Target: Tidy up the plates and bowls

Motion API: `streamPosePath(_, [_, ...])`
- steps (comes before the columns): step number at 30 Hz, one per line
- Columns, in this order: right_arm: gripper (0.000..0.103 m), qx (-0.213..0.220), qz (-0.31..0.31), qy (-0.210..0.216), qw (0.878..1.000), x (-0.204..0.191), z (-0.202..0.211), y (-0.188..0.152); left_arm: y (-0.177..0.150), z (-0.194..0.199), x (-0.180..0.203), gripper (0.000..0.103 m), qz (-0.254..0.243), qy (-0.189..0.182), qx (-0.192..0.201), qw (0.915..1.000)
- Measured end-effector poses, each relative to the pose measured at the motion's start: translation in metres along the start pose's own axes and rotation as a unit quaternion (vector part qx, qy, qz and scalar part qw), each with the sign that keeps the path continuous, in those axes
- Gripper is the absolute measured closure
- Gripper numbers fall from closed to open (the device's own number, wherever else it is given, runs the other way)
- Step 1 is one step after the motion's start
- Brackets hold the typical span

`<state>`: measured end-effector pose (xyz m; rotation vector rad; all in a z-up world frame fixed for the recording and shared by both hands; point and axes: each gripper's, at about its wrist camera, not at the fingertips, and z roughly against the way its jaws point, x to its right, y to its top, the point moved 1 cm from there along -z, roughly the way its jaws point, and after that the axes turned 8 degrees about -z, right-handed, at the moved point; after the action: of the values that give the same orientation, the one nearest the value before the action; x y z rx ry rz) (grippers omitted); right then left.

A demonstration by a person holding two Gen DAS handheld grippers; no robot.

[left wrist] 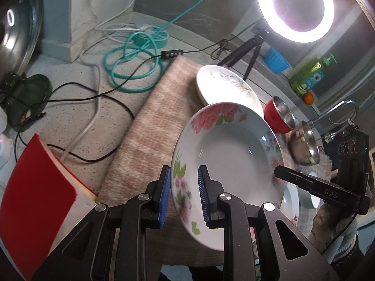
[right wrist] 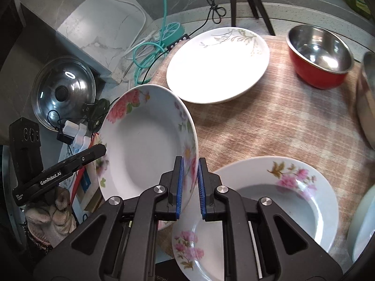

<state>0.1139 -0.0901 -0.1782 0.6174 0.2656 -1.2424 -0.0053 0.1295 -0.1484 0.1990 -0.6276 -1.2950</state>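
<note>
- Flowered plate point(right wrist: 145, 140) is hanging tilted above the mat point(right wrist: 269, 128), both the left claw point(left wrist: 184, 194) and right claw point(right wrist: 189, 185) clamping its rim
- Next it is needing lowering onto a matching plate point(right wrist: 281, 199), I judge

Bare checked cloth point(right wrist: 269, 128) lies open mid-table, hemmed by white plate point(right wrist: 218, 65), red bowl point(right wrist: 318, 56) and floral plate point(right wrist: 281, 201).

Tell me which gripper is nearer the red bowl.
Right. The right gripper, on the floral plate's rim, is on the side facing the red bowl; the left gripper clamps the opposite rim, farther away.
</note>
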Motion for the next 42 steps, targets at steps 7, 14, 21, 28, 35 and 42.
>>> streamPosePath(7, [0.091,0.017,-0.032,-0.010,0.999,0.026,0.028,-0.016,0.001,-0.008,0.033,0.082,-0.037,-0.026,-0.012,0.9989])
streamPosePath(14, [0.091,0.032,-0.076,-0.032,0.996,0.061,0.054,-0.042,-0.006,-0.021,0.068,0.082,-0.076,-0.055,-0.032,0.9951])
streamPosePath(21, [0.091,0.034,-0.108,-0.051,0.992,0.089,0.067,-0.066,-0.018,-0.038,0.096,0.082,-0.108,-0.073,-0.061,0.9896])
streamPosePath(28, [0.091,0.032,-0.126,-0.064,0.989,0.108,0.070,-0.079,-0.028,-0.048,0.113,0.082,-0.132,-0.077,-0.079,0.9851])
streamPosePath(35, [0.091,0.027,-0.132,-0.076,0.988,0.120,0.070,-0.087,-0.036,-0.057,0.123,0.082,-0.146,-0.074,-0.093,0.9820])
streamPosePath(42, [0.091,0.023,-0.125,-0.088,0.988,0.121,0.069,-0.089,-0.039,-0.063,0.126,0.082,-0.152,-0.068,-0.101,0.9809])
